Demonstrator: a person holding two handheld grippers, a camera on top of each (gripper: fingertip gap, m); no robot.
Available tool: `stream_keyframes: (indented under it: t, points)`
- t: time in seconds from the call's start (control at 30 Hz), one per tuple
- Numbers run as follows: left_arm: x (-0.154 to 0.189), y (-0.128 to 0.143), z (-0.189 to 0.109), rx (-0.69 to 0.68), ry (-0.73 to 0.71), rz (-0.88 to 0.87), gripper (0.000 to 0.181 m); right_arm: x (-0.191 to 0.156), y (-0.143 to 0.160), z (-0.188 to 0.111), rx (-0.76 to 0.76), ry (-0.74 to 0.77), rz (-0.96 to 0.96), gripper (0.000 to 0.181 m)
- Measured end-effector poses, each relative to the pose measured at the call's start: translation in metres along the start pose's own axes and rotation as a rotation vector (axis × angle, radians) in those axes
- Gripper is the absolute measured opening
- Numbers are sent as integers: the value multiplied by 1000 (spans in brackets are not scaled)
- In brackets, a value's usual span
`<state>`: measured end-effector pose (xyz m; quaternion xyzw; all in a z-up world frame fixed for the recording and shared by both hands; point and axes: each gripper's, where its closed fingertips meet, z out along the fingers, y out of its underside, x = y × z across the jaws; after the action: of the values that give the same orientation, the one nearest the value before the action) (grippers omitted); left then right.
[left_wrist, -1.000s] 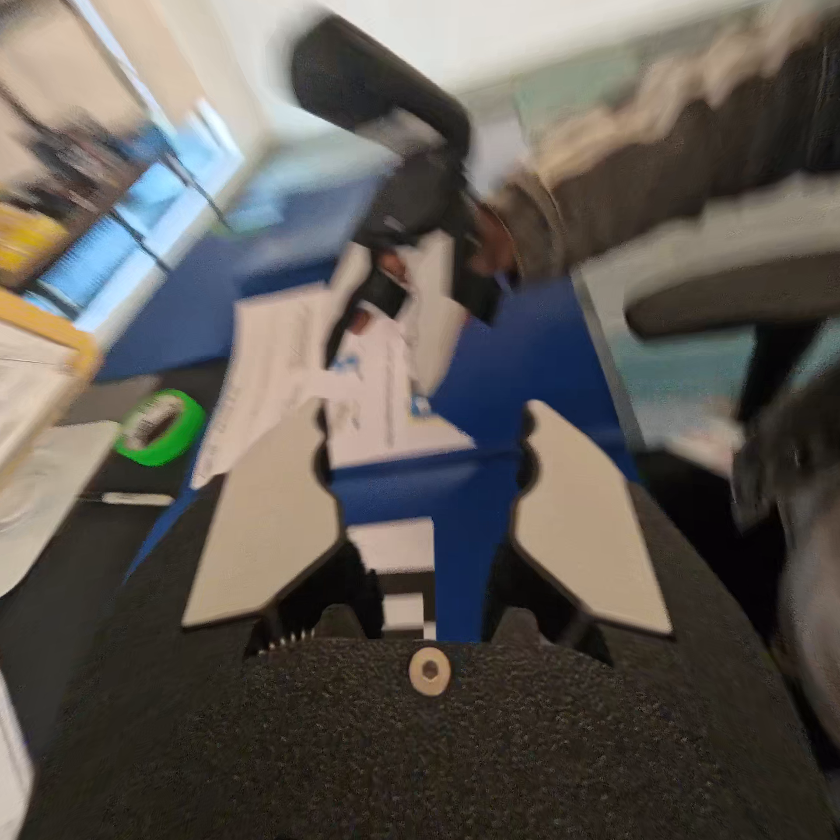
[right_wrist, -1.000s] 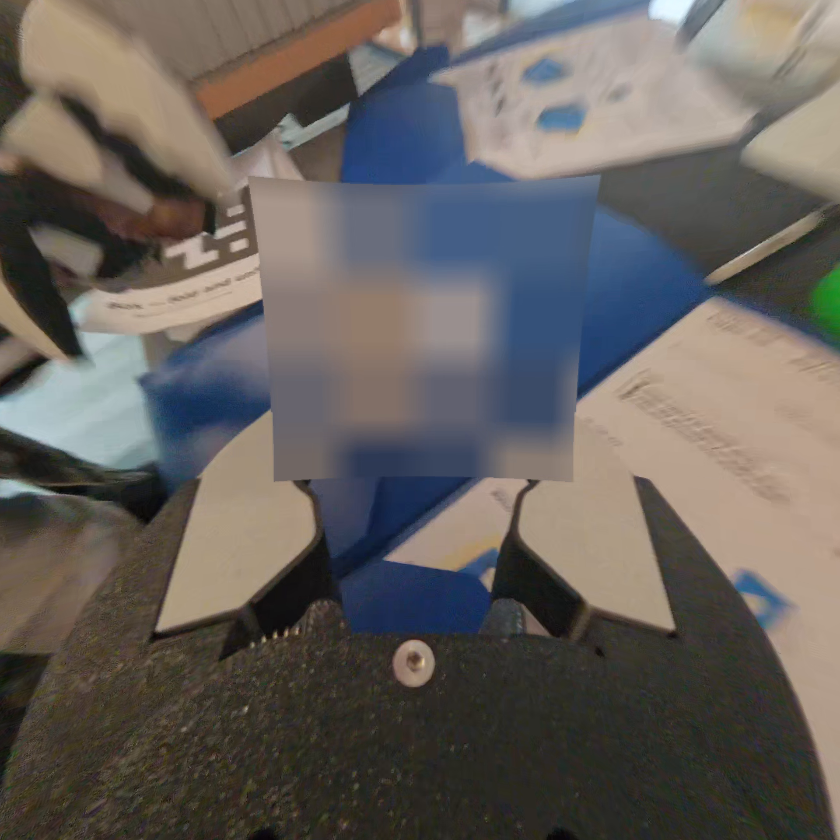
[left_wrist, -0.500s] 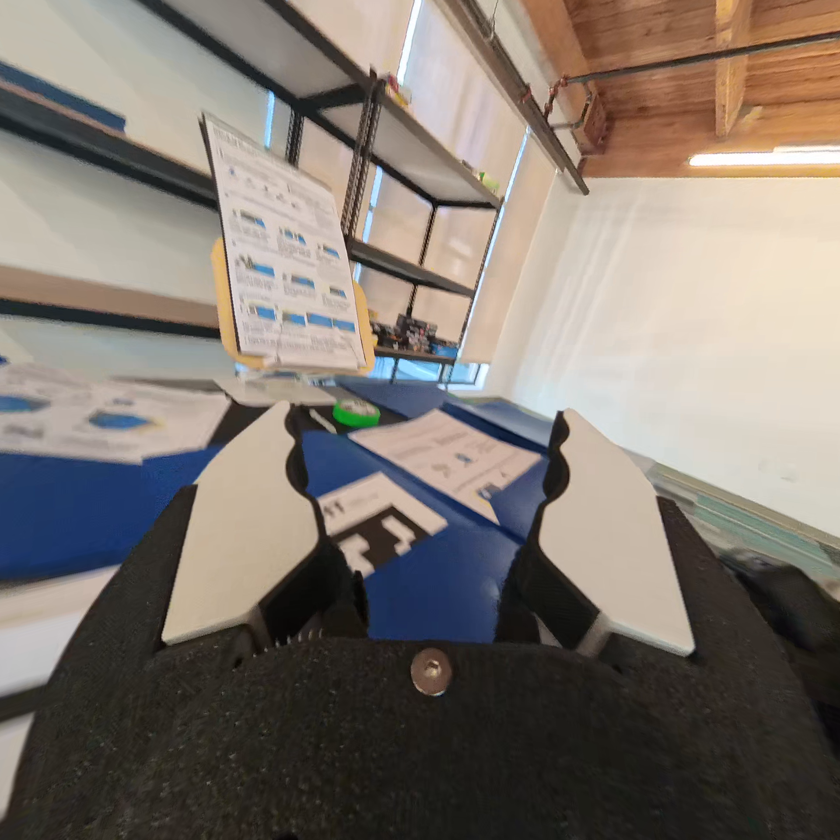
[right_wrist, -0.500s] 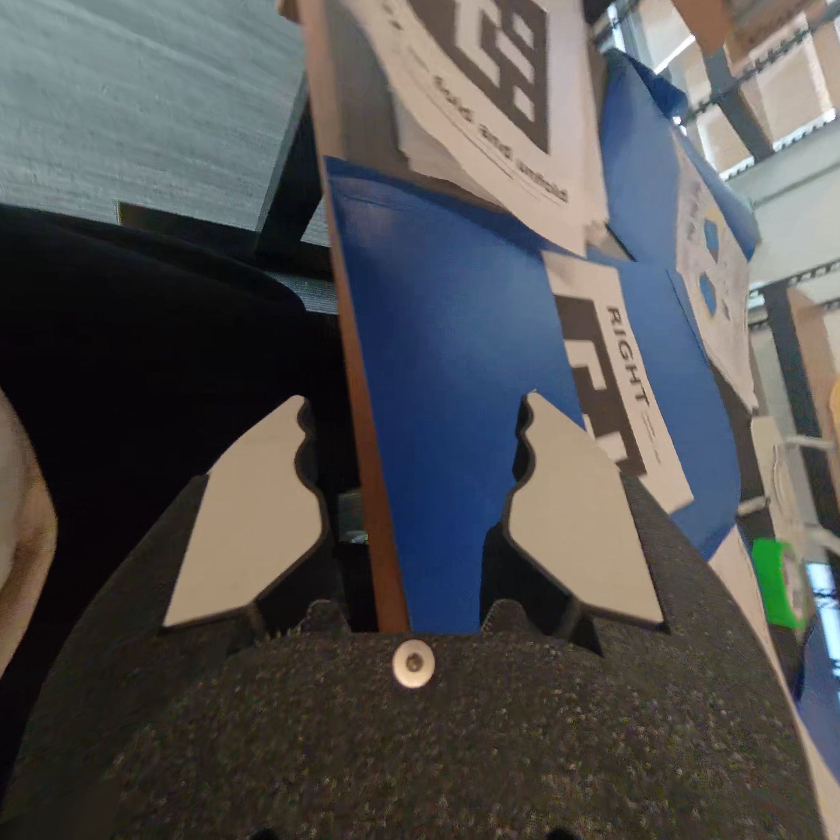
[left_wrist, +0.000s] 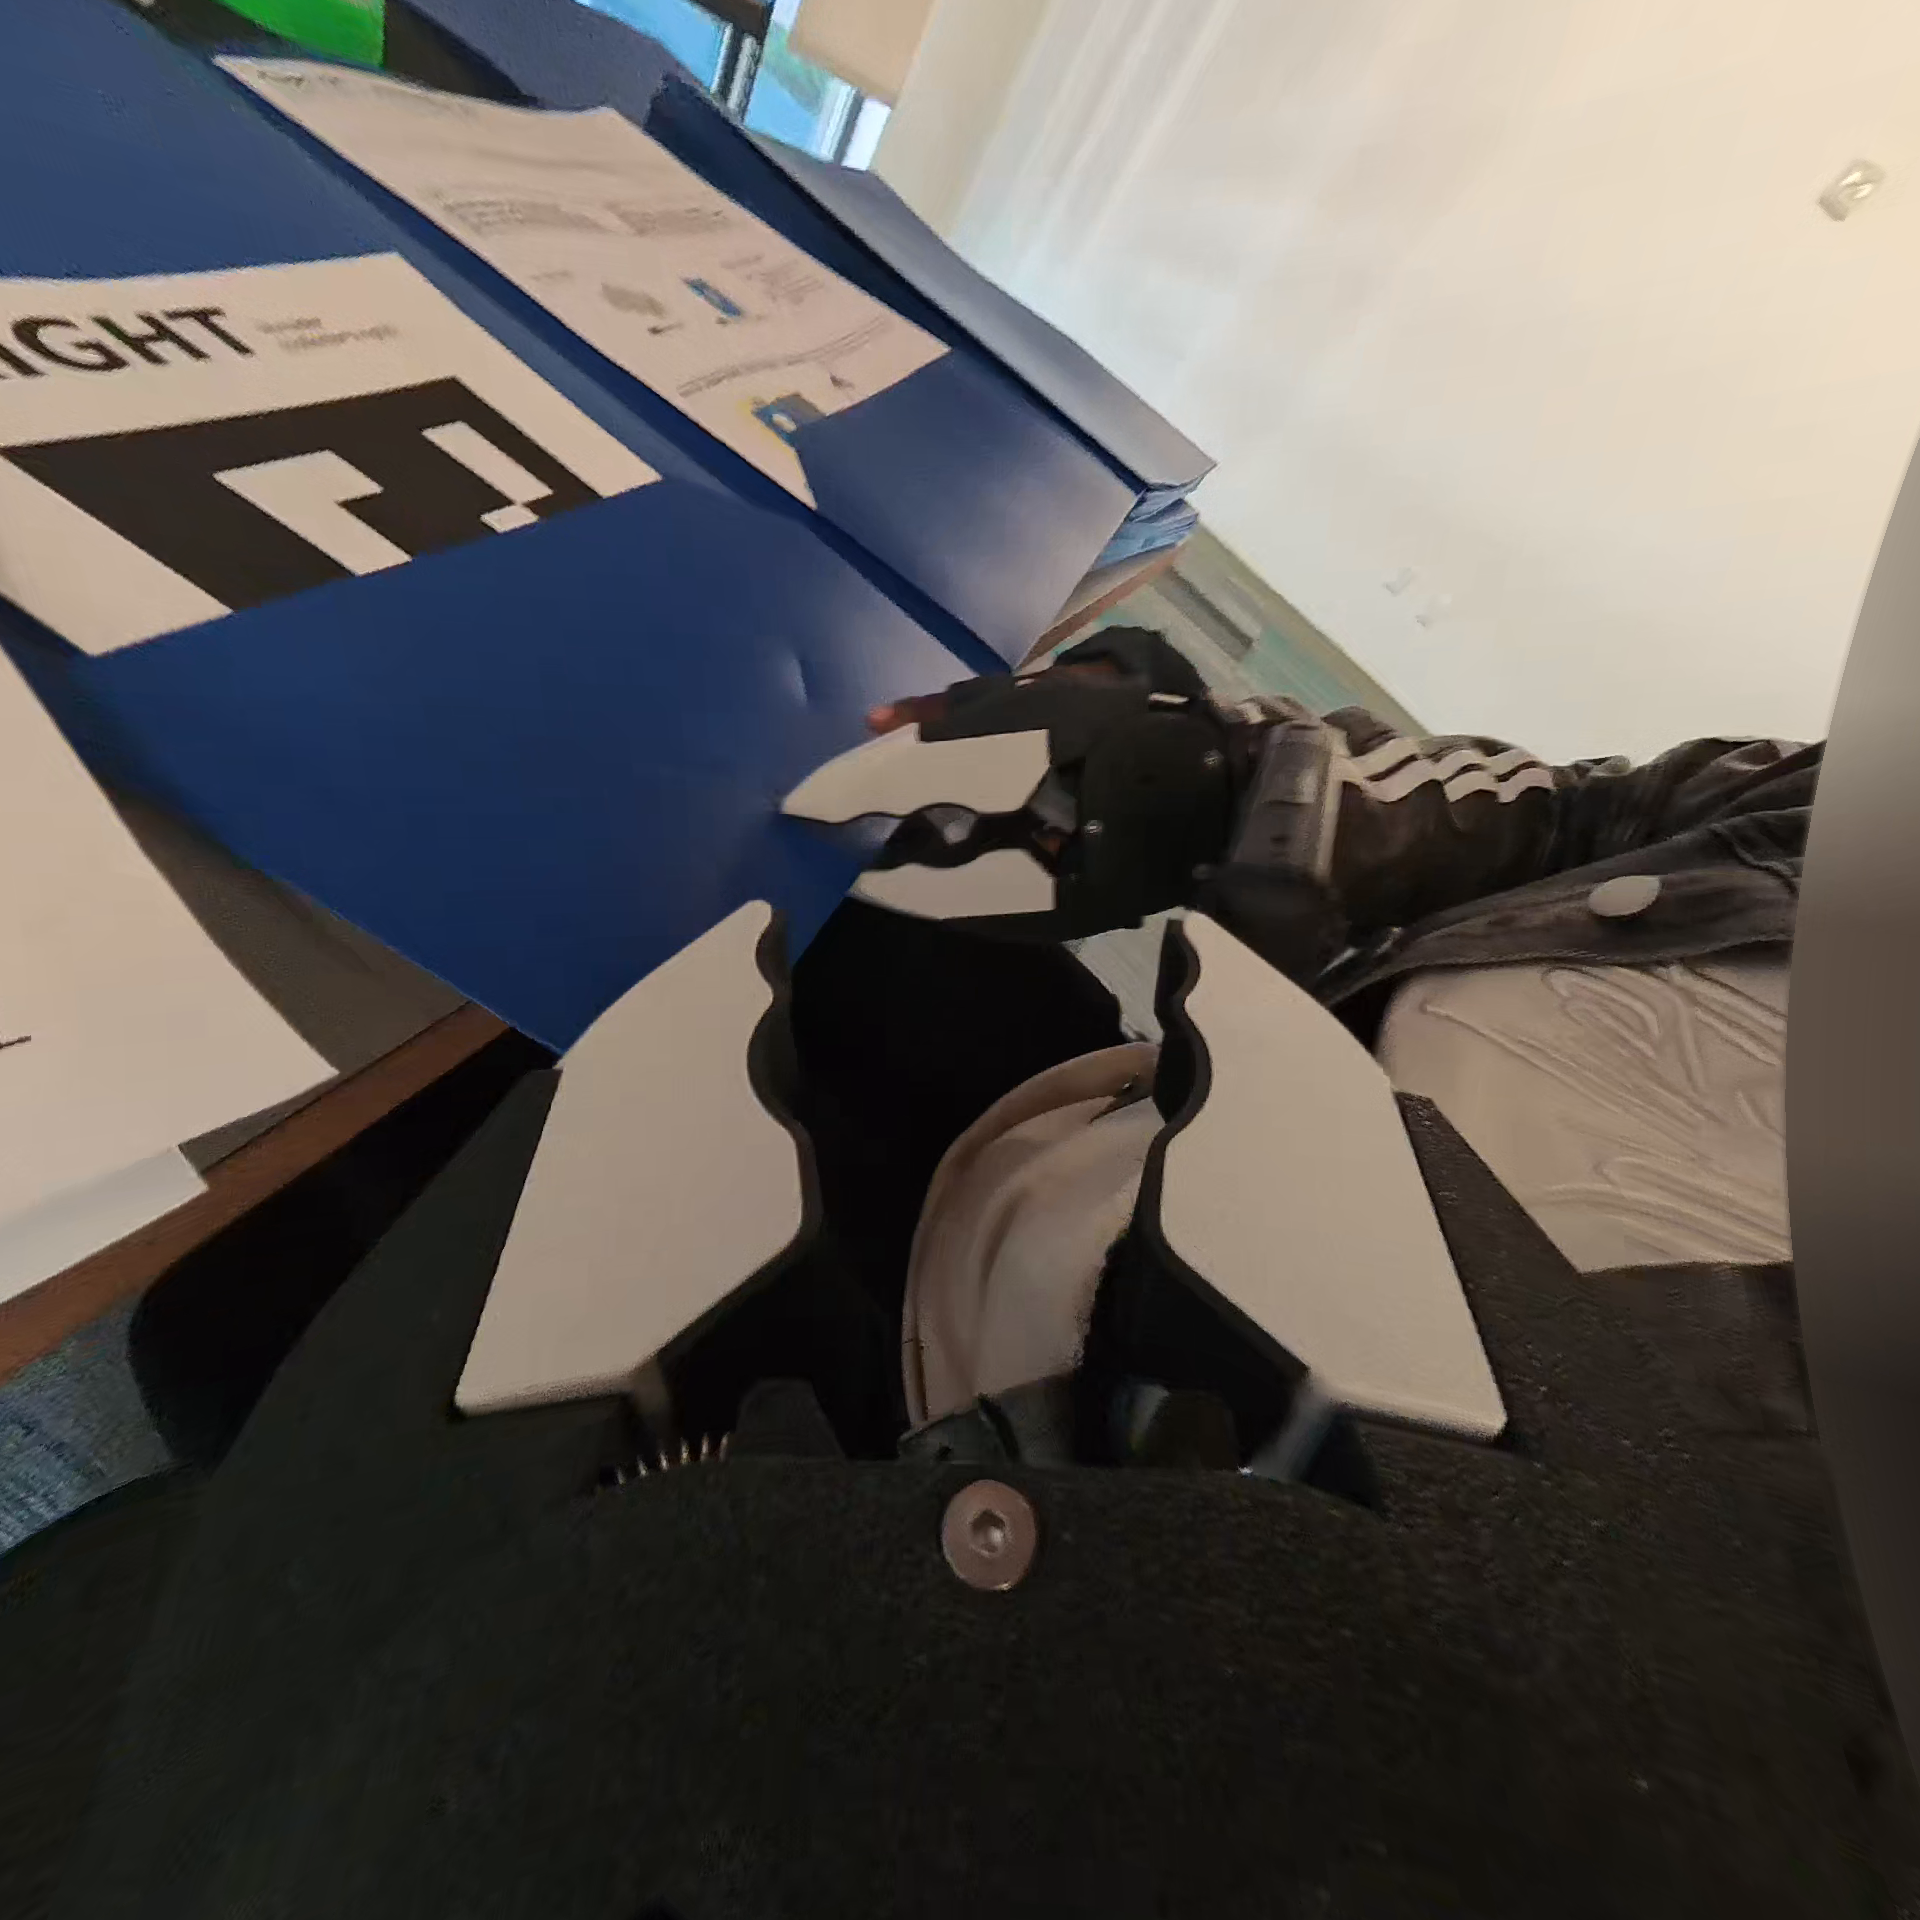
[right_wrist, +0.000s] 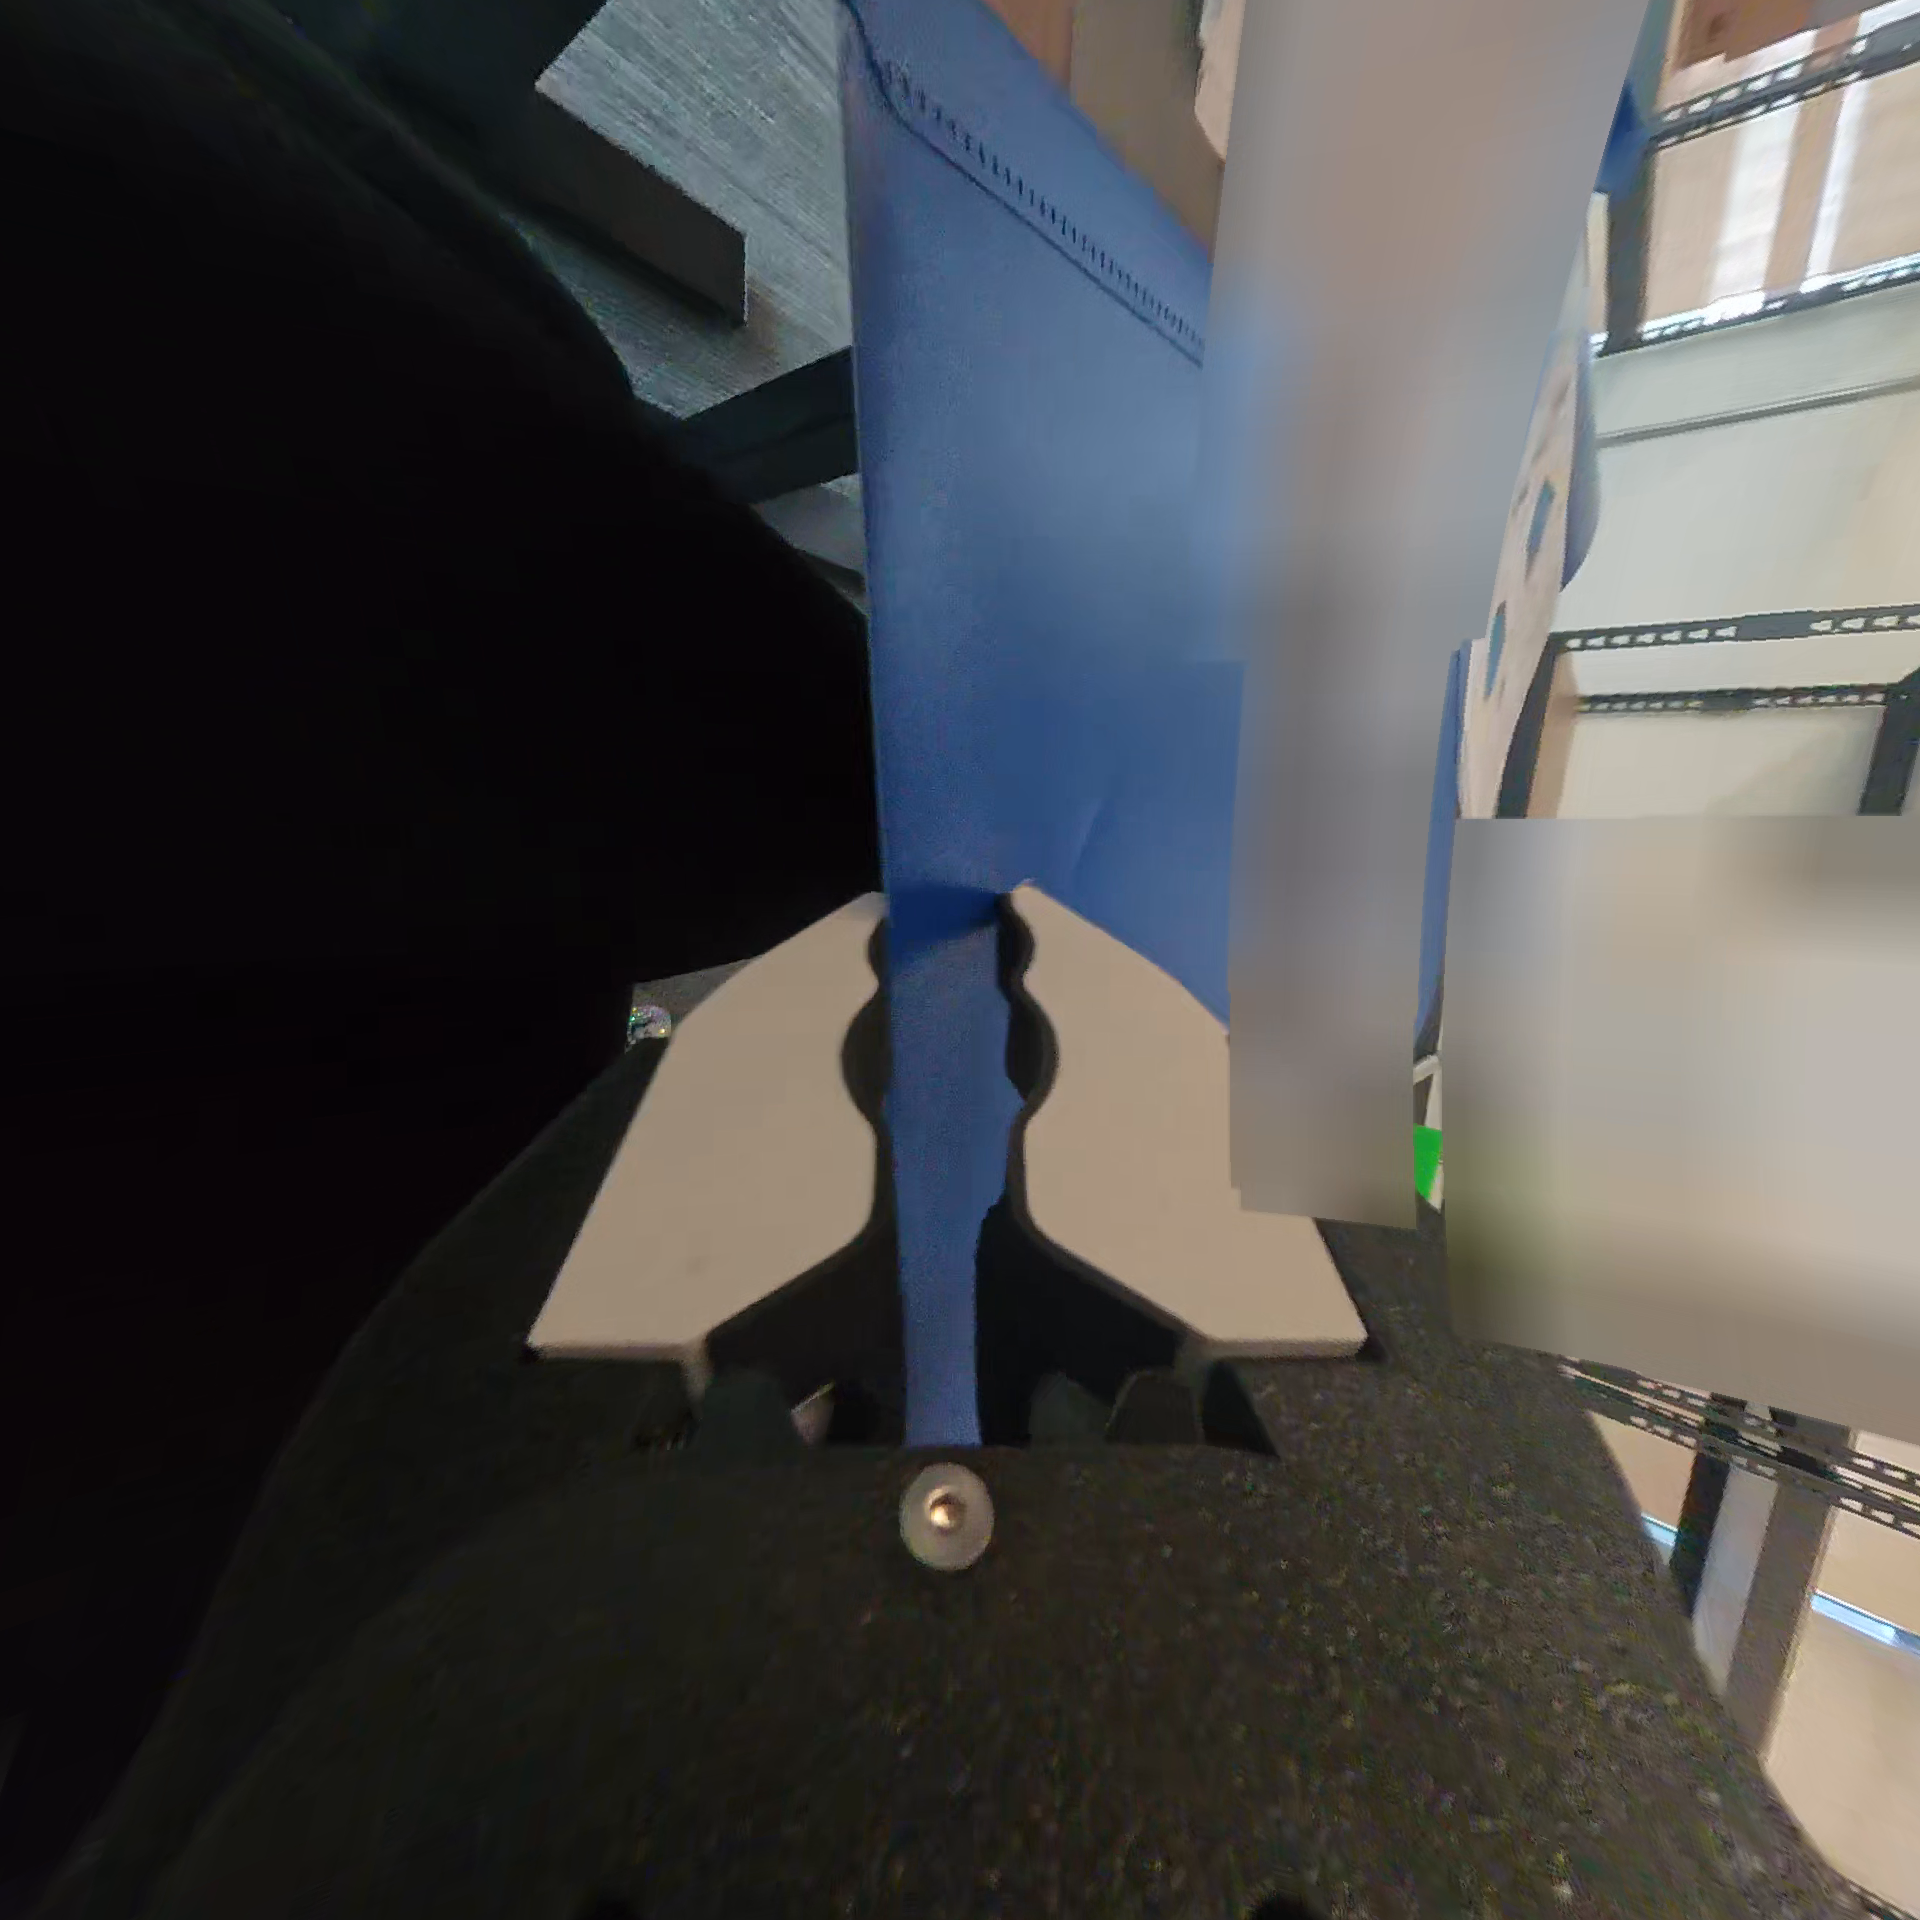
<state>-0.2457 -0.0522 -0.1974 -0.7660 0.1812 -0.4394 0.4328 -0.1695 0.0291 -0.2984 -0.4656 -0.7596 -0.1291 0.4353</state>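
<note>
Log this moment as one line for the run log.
left gripper: open, empty, below table edge | right gripper: shut on blue cloth corner

The left gripper (left_wrist: 971, 920) hangs low and near, its two pale fingers (left_wrist: 665, 1164) spread wide with nothing between them. Farther off in the left wrist view, the right gripper (left_wrist: 800, 812) reaches in from the right, lying almost level and pointing left, its jaws pressed close together, tips nearly meeting. A hand (left_wrist: 1132, 769) in a dark fingerless glove wraps its black body, one bare fingertip poking forward over the top, and a dark sleeve with pale stripes runs back to the right. In its own view the right gripper (right_wrist: 940, 902) is clamped tight, pale fingers (right_wrist: 758, 1122) pinching in from both sides.
</note>
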Motion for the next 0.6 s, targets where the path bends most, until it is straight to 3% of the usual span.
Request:
stream_keyframes:
  t: [0.1,0.23,0.37,0.47,0.53,0.6]
  points:
    - [-13,-4,3,55,-67,0,68,15,-1,-16,28,75,20,2]
    - [10,-53,-18,330,-51,186,67,49,8,-44,76,124,259,1]
    - [13,-79,-25,456,-186,283,80,81,23,-71,99,213,479,0]
    - [18,-96,-8,592,-172,172,96,98,24,-85,128,295,593,1]
    - [20,-100,23,544,-165,130,121,107,18,-89,162,328,672,1]
    - [25,-106,49,540,-158,127,121,116,8,-88,197,361,719,1]
